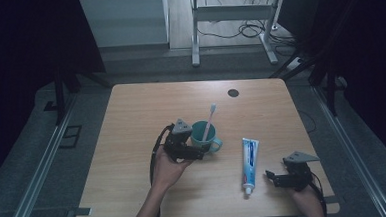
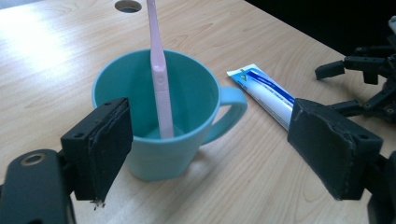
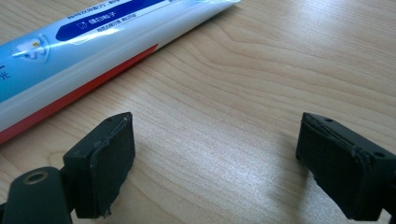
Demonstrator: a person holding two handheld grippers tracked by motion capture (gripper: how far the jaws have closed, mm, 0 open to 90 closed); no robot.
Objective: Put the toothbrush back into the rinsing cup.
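A teal mug (image 1: 206, 135) stands upright near the table's middle, its handle to the right, with a pink toothbrush (image 1: 209, 120) leaning inside it, head up. My left gripper (image 1: 195, 151) is just in front of the mug, open. In the left gripper view the mug (image 2: 187, 93) and toothbrush (image 2: 159, 70) stand just beyond the wide jaws (image 2: 217, 140), and the pads do not touch them. A white and blue toothpaste tube (image 1: 250, 163) lies flat to the right, cap toward the front edge. My right gripper (image 1: 270, 177) rests low beside it, open, with bare wood between its jaws (image 3: 215, 158).
The wooden table (image 1: 131, 116) has a round cable hole (image 1: 233, 93) near its far edge. Beyond the table stand a desk frame and loose cables on the floor. The other gripper (image 2: 369, 74) shows far right in the left gripper view.
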